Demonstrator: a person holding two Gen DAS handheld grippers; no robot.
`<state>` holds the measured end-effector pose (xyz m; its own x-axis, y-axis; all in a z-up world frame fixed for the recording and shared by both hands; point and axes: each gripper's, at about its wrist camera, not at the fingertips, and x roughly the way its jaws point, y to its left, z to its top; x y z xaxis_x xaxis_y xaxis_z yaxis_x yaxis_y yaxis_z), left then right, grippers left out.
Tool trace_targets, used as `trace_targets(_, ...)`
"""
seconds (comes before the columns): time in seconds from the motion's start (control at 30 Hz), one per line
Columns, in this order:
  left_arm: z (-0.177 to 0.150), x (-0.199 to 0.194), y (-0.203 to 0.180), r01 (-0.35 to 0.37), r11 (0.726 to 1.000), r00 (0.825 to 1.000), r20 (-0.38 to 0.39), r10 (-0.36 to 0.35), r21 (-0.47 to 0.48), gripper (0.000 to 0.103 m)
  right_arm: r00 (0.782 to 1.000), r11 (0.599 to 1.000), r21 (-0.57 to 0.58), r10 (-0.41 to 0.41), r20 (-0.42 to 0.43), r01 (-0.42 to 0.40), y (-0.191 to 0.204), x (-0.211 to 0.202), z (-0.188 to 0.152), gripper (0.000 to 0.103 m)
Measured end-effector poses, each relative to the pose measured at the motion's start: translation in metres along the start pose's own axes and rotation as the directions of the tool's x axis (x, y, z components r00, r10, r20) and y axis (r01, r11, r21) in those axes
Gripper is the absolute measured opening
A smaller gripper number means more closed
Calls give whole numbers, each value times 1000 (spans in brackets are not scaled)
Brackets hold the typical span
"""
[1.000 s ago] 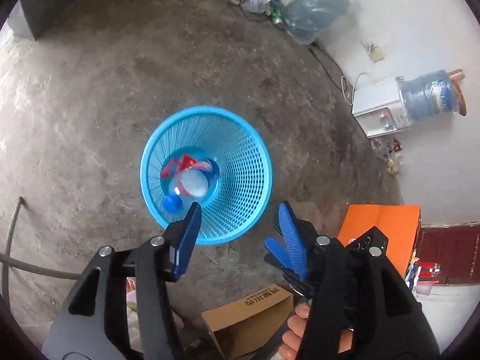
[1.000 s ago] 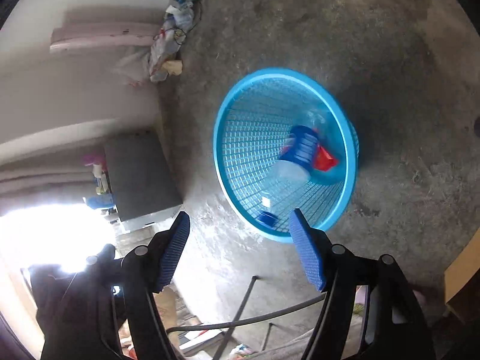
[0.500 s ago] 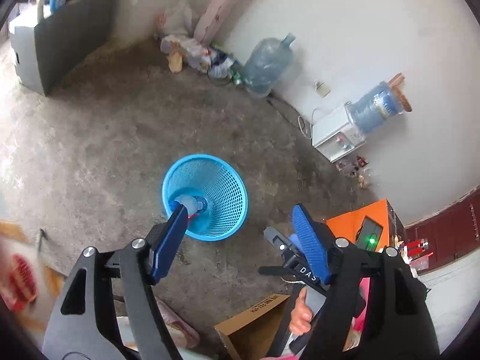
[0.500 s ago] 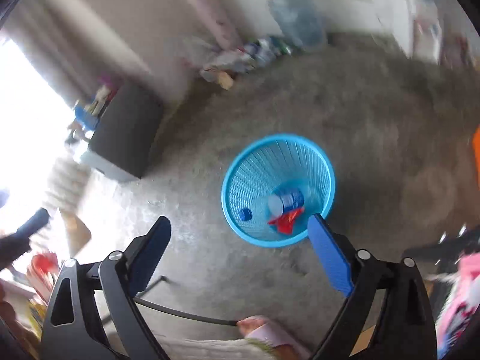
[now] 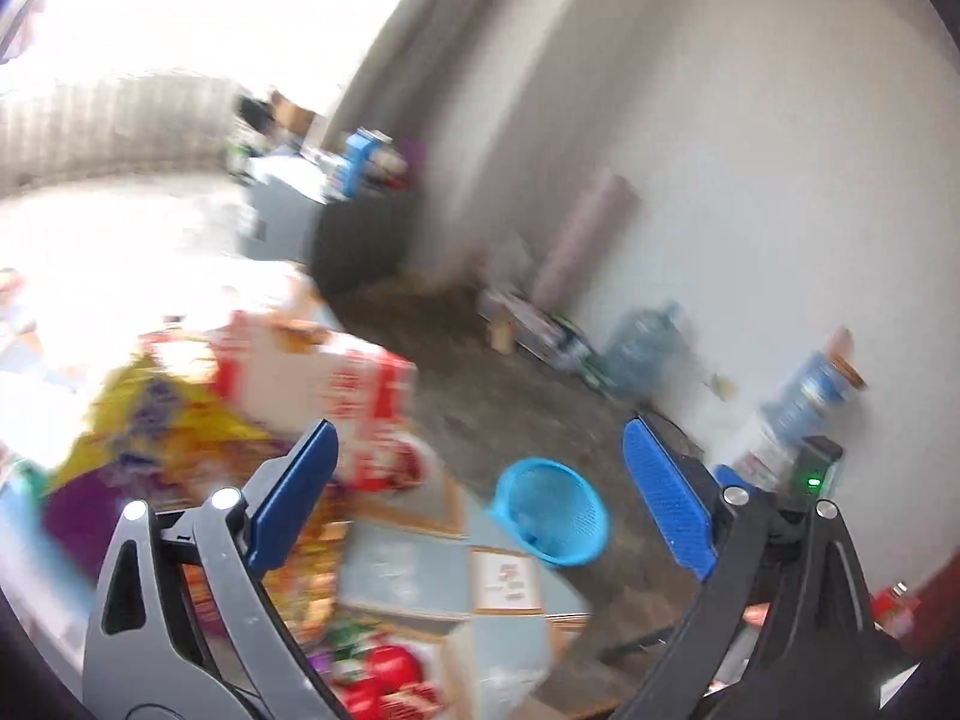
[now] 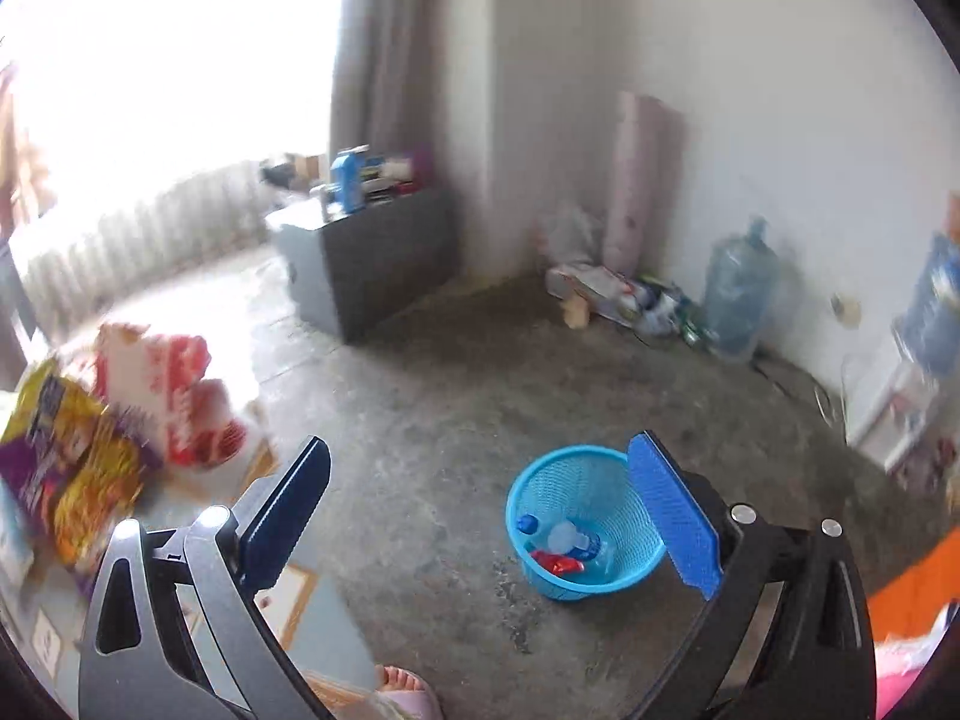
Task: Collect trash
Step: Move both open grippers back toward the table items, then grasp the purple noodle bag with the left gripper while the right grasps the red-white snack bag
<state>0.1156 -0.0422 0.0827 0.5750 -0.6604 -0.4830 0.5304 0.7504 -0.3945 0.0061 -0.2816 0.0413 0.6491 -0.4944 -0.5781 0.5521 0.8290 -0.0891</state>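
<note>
I had both claws spread wide and empty. The left claw [image 5: 480,492] pointed out over a blurred worktop [image 5: 420,564] strewn with packaging: a yellow and purple snack bag [image 5: 144,420] lay ahead and to its left, and a red and white carton [image 5: 336,396] sat just beyond its left finger. The blue basket [image 6: 576,522] stood upright on the concrete floor [image 6: 456,396], ahead of the right claw [image 6: 480,516] and close in against its right finger. Inside I could see a clear bottle [image 6: 570,540] lying on its side, a loose blue cap [image 6: 528,523] and a red wrapper [image 6: 558,564].

My judgement: some trash was already collected, and the next pieces lay on the left side, so the left claw was the nearer one. The carton's long axis I could not read through the motion blur. Whatever got picked up would have to travel rightward to the basket, which the left view showed between its fingers, beyond the worktop edge.
</note>
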Motion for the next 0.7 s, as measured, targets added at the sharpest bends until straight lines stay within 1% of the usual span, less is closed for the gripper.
trace_targets(0.03, -6, -16, 13, -50, 999, 998, 34, 50, -11, 93, 1000, 999, -27, 22, 7, -21, 11, -4, 0, 97)
trace_targets(0.1, -20, -42, 35, -157, 987, 984, 81, 160, -41, 93, 997, 997, -49, 64, 30, -63, 29, -9, 3, 97)
trace_targets(0.2, -34, -67, 69, -257, 962, 958, 106, 266, -91, 93, 987, 986, -53, 159, 31, -157, 54, -10, 9, 97)
trace_targets(0.27, -40, -76, 90, -276, 955, 953, 95, 286, -113, 93, 976, 976, -49, 214, 43, -212, 74, -14, 13, 97)
trace_targets(0.37, -50, -80, 104, -302, 944, 946, 78, 314, -136, 93, 953, 953, -54, 301, 29, -300, 101, -15, 19, 97)
trace_targets(0.47, -53, -78, 114, -306, 945, 947, 63, 314, -114, 93, 924, 922, -53, 383, 2, -383, 124, -14, 20, 97)
trace_targets(0.53, -51, -75, 117, -309, 947, 947, 58, 315, -88, 93, 907, 906, -48, 420, -18, -421, 135, -11, 21, 96)
trace_targets(0.57, -51, -74, 118, -307, 949, 949, 57, 311, -78, 93, 901, 899, -46, 434, -26, -435, 141, -10, 22, 92)
trace_targets(0.63, -43, -69, 119, -297, 953, 952, 61, 301, -55, 93, 895, 894, -44, 444, -37, -445, 148, -7, 24, 86)
trace_targets(0.7, -36, -62, 122, -301, 953, 952, 50, 303, -44, 93, 889, 889, -38, 453, -61, -455, 153, -1, 27, 81)
